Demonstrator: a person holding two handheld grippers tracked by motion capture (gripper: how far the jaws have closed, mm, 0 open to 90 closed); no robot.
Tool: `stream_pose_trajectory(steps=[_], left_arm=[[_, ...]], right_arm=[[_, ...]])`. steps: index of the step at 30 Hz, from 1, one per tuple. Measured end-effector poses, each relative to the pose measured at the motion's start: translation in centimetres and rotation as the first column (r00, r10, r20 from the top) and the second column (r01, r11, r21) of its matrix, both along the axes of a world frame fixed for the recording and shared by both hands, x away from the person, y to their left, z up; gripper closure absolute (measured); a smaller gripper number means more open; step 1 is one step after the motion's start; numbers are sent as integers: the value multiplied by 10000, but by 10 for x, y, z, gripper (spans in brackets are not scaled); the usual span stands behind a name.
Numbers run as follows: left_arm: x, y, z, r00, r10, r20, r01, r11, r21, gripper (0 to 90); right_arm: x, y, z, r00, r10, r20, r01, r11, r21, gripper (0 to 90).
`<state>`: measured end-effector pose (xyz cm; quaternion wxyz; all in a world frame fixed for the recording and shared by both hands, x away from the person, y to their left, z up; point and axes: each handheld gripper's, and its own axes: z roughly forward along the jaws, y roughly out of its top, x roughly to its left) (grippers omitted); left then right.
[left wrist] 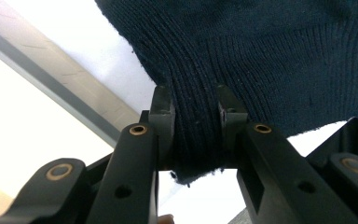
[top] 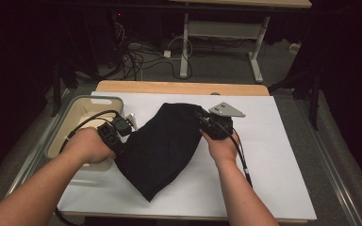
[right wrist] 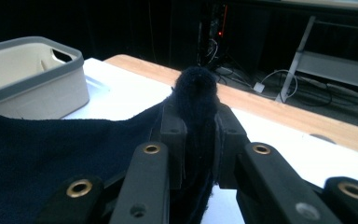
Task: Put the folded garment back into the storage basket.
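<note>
Beige bin beside dark knit garment.

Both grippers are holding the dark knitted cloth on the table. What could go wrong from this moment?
1. The left gripper pinches only a bunched edge of the dark cloth; the knit could slip out or stretch if pulled hard.
2. The right gripper holds a small fold too, so pulling the hands apart may free one side.
3. The bin stands close beside the left hand, so a wide move might knock it.
</note>
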<state>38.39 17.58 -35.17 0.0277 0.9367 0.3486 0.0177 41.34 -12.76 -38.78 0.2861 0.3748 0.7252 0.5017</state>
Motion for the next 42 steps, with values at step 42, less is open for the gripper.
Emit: stream_pose_trajectory(steps=[42], left_arm=[[-7,90,66,9935,1102,274,-1114,9926,475,715]], right_arm=[[22,91,73,9873,1192,1050,-1217,9924,183,786]])
